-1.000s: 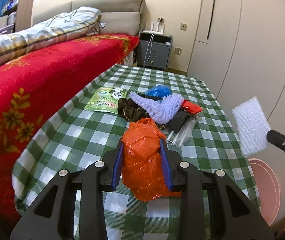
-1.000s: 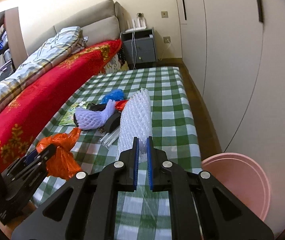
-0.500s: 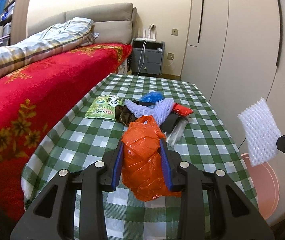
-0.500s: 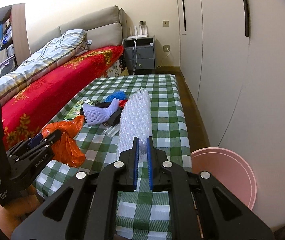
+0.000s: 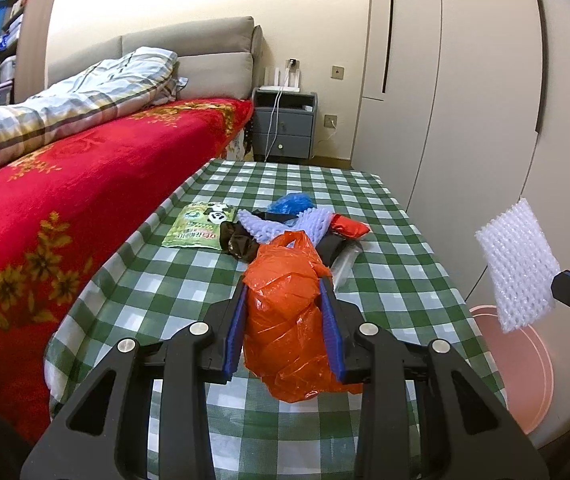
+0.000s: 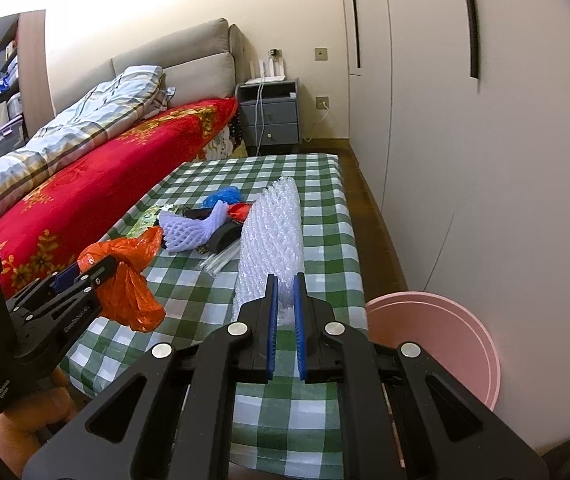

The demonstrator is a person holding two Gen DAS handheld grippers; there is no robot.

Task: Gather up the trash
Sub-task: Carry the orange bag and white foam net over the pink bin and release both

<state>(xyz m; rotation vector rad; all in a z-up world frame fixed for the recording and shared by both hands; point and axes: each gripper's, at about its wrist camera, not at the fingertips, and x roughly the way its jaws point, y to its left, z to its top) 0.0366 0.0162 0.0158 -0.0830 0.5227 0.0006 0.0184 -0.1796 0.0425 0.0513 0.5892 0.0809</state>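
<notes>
Trash pile [image 5: 285, 224] half hidden behind orange bag [image 5: 289, 312] in left gripper [image 5: 283, 328]; right gripper [image 6: 284, 312] clamps foam net [image 6: 273, 236].

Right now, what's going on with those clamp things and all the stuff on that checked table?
A person is clearing trash with two handheld tools. The left gripper is shut on an orange plastic bag; the right gripper pinches a white foam net sleeve. Both are lifted off the checked table, where more litter remains. A pink bin stands on the floor beside the table.
</notes>
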